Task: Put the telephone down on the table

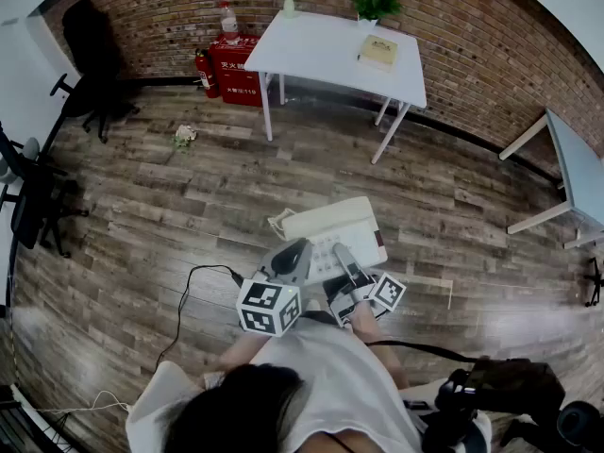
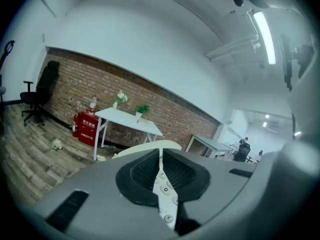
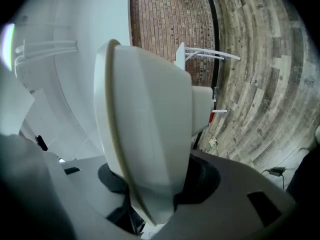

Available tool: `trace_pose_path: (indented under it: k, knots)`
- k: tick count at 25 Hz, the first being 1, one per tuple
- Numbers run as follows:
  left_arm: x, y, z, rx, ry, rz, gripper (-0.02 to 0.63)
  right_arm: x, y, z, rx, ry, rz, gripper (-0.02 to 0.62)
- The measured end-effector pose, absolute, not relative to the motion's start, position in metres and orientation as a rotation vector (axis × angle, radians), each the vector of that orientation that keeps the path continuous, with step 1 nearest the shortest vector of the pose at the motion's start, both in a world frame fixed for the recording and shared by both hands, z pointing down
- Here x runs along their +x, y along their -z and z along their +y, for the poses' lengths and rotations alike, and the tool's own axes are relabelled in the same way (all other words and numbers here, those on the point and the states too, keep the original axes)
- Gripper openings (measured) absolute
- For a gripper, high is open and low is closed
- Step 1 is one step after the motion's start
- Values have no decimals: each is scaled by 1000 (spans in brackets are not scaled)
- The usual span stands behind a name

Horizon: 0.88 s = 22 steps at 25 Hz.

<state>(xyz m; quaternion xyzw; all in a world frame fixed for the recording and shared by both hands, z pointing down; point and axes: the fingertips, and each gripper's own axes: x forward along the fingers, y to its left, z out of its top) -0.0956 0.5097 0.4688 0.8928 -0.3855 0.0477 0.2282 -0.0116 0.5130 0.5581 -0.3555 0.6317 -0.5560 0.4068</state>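
Observation:
A white telephone [image 1: 332, 230] is held in the air over the wooden floor, in front of the person's body. My left gripper [image 1: 290, 259] is at its left side and my right gripper [image 1: 347, 264] at its near right edge. In the left gripper view the jaws [image 2: 161, 179] are almost together on a thin edge of the telephone [image 2: 150, 146], and keypad buttons show in the slit. The right gripper view shows the right gripper [image 3: 150, 184] shut on the telephone's [image 3: 145, 129] broad white body, which fills the space between the pads. The white table [image 1: 311, 50] stands far ahead by the brick wall.
On the table lie a book [image 1: 378, 52] and two potted plants [image 1: 377, 6]. A red extinguisher box [image 1: 234, 69] stands to its left. Black chairs [image 1: 90, 59] are at the far left, another table [image 1: 578, 173] at the right. A black cable [image 1: 189, 300] trails on the floor.

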Motion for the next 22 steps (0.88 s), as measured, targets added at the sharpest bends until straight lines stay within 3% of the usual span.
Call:
trace_pose_path:
  k: [22]
  knots:
    - [-104,-480,514,2444,-165,-1078,41,-29,-566,512,-911,1459,1599,224]
